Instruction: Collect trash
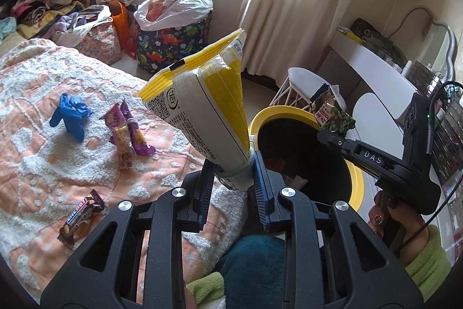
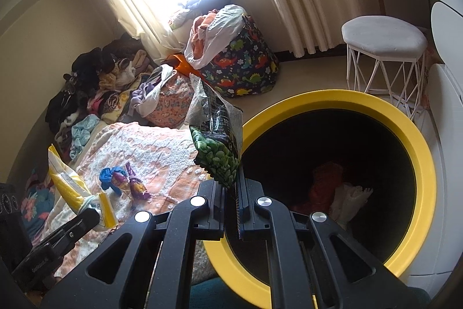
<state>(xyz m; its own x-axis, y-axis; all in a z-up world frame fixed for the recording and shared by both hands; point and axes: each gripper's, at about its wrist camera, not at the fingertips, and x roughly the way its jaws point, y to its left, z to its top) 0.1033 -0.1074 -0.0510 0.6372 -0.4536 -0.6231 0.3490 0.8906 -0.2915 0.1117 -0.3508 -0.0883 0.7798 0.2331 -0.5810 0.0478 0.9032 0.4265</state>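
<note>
I am by a bed (image 1: 86, 152) with an orange and white blanket, near a sunny window, and a yellow bin (image 2: 419, 164) stands beside it. My left gripper (image 1: 233, 173) squeezes a yellow and white bag (image 1: 208, 103). My right gripper (image 2: 235, 187) is pinched tight on a green snack bag (image 2: 217, 146) at the bin's rim.

"tler" + QR code – yellow/white bag (image 1: 208, 103); "DAS" – right hand-held gripper (image 1: 328, 135) finger.

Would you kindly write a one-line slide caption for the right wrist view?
Right gripper shut on a green snack packet beside the yellow-rimmed bin.
</note>
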